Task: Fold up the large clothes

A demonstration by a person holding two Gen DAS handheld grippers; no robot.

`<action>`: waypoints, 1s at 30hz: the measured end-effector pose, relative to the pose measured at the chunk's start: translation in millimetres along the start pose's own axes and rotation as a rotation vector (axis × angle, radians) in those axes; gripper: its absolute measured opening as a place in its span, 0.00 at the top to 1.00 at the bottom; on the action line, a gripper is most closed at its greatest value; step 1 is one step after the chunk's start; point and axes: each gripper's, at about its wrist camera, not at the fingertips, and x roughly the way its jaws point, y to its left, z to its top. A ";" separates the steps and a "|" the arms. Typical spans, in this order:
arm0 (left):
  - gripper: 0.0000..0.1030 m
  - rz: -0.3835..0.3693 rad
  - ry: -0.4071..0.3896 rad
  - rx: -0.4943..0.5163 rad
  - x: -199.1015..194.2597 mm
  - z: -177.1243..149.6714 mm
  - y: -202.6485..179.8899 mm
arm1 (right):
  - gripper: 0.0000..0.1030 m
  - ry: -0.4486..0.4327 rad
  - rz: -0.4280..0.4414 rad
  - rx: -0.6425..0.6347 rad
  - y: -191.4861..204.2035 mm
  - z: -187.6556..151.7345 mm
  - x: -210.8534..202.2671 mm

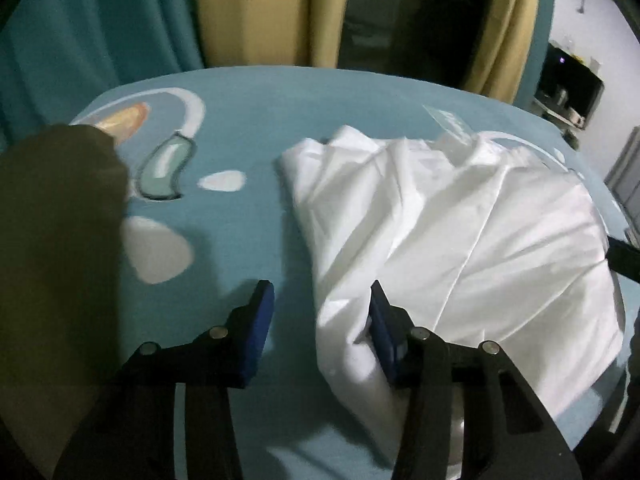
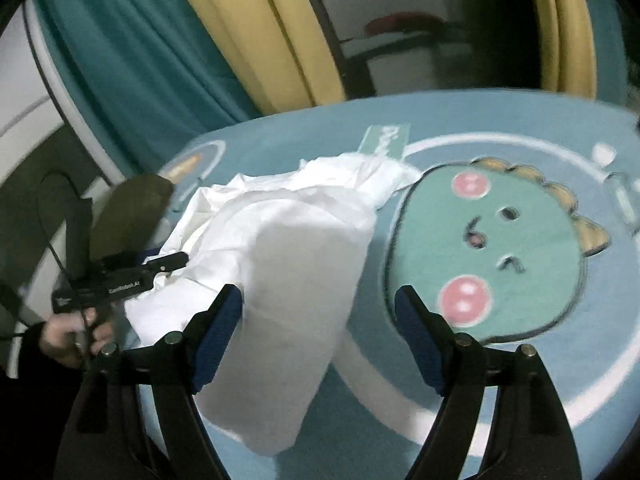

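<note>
A large white garment [image 1: 452, 232] lies crumpled on a blue bed sheet [image 1: 260, 112]. It also shows in the right wrist view [image 2: 288, 248]. My left gripper [image 1: 322, 316] is open, with the garment's near left edge lying between its blue pads and against the right pad [image 1: 382, 332]. My right gripper [image 2: 320, 332] is open wide, and a fold of the garment hangs between its fingers close to the left pad [image 2: 218, 336]. The left gripper also shows at the left of the right wrist view [image 2: 132, 276], held by a hand.
The sheet has a green dinosaur face [image 2: 492, 248] printed to the right of the garment and pale patches [image 1: 160, 248] to its left. Teal and yellow curtains [image 1: 248, 12] hang behind the bed. A dark olive sleeve [image 1: 56, 240] fills the left side.
</note>
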 end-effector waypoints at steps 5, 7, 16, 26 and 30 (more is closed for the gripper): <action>0.51 0.049 -0.023 -0.088 -16.1 2.9 20.7 | 0.23 0.069 0.070 0.037 0.0 6.8 47.8; 0.51 0.045 -0.045 -0.133 -25.8 2.9 30.3 | 0.23 0.053 0.087 0.025 2.3 9.8 58.2; 0.49 -0.030 -0.083 -0.109 -39.7 11.0 16.5 | 0.72 0.054 0.156 -0.002 8.4 10.6 54.3; 0.43 -0.136 -0.112 -0.027 -50.5 16.5 -33.7 | 0.74 0.046 -0.031 -0.114 -7.0 -2.2 -15.2; 0.43 -0.163 -0.065 0.052 -34.7 18.3 -64.9 | 0.74 0.055 -0.087 -0.122 -26.1 -14.3 -45.2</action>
